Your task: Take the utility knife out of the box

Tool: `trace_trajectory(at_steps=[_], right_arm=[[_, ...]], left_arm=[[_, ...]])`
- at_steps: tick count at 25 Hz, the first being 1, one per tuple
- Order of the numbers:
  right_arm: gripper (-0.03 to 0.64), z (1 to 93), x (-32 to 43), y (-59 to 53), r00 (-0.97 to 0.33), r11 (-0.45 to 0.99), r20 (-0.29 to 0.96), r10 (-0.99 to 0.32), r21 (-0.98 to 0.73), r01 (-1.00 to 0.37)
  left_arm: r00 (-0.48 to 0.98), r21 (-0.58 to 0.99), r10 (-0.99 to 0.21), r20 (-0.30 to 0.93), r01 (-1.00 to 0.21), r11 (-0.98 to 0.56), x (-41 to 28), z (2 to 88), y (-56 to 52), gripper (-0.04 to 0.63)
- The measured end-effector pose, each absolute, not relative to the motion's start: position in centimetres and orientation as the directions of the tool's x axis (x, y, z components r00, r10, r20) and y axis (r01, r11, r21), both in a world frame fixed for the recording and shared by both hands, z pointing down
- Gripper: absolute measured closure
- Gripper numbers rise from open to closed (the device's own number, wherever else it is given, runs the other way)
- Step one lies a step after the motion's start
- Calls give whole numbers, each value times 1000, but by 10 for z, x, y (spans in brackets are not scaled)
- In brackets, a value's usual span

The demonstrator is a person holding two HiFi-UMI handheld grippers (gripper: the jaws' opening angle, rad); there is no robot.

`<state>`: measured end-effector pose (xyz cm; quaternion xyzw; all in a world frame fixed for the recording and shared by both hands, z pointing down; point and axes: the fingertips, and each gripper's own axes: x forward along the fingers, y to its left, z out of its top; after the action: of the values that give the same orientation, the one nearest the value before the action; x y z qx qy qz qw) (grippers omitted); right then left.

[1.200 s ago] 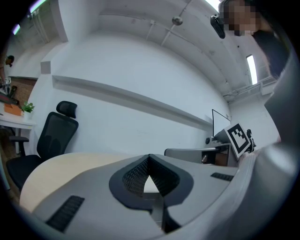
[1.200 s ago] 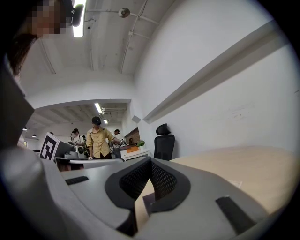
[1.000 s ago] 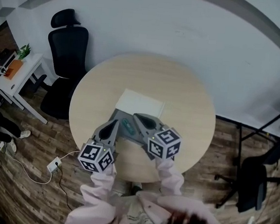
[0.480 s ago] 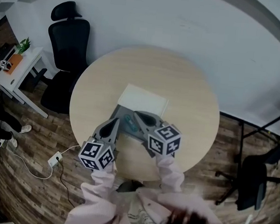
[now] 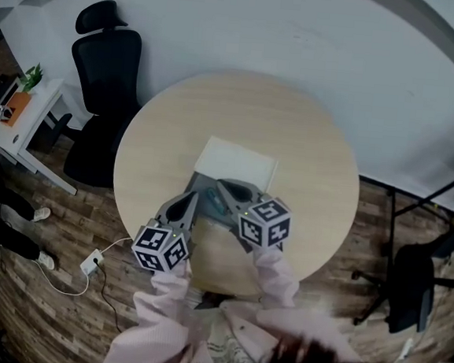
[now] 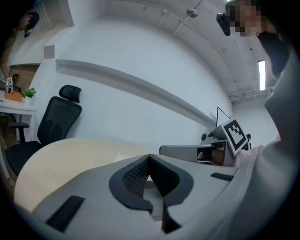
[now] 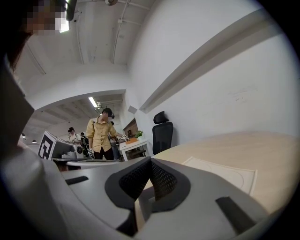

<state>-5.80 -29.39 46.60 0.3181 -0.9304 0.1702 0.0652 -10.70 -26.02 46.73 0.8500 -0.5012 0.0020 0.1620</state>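
Head view: a flat white box [image 5: 235,163] lies mid-bench [image 5: 310,137]. The left hand-held gripper [image 5: 191,200] and right hand-held gripper [image 5: 223,187] point at its near edge, with a small teal object [image 5: 215,205] between them.

Left gripper view: the jaws are pressed together and hold nothing.

Right gripper view: the jaws are likewise closed and empty, and the box lies ahead to the right.

White wall [image 5: 303,33], plank floor [image 5: 57,312], round table [image 5: 309,144], black office chair [image 5: 106,71], white desk [image 5: 35,112]

left gripper [image 6: 149,158] jaws pinched together, empty. office chair [image 6: 52,124] at 9 o'clock, round table [image 6: 61,154] below.
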Motion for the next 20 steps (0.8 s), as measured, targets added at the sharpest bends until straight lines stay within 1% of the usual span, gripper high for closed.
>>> trace_trajectory(at_steps=[20], right_arm=[[620,524,-72,-312,-773,734,406,-487,-289,-614]], left_arm=[[535,375,-809,243,-821,-430,-112,515,-277,586]])
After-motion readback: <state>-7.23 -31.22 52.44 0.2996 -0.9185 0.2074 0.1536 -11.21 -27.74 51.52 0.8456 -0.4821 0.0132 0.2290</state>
